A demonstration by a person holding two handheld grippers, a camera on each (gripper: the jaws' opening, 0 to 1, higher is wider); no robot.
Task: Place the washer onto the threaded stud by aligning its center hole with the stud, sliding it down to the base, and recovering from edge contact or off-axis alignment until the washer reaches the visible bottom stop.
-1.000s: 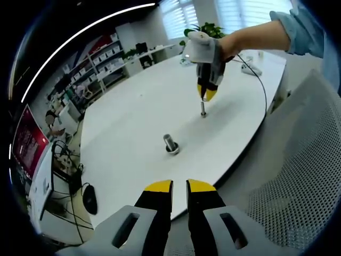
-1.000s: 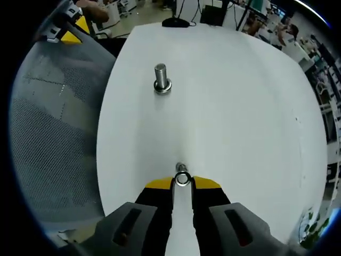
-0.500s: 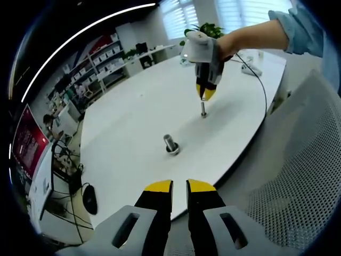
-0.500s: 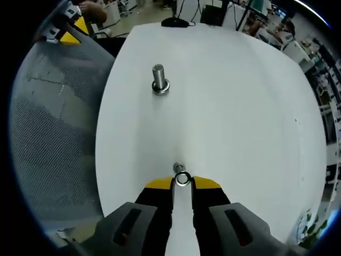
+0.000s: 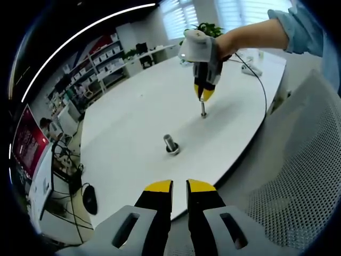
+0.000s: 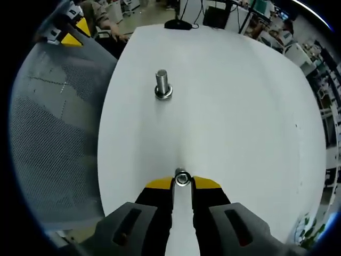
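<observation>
While my right gripper clamps the washer above the stud, my left gripper idles nearly closed.

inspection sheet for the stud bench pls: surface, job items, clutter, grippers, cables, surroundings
Surface: white table, bare around the work.
Job's things: thin stud upright below the right gripper; washer at that gripper's tips, over the stud's top. A thicker stud stands apart with a ring at its base.
Clutter: small objects at the far table edge, too small to name.
Grippers: right gripper shut on the washer; left gripper off the table, tips near together, nothing between them.
Cables: black cable along the table edge.
Surroundings: mesh chair, plant, shelves, blinds.
</observation>
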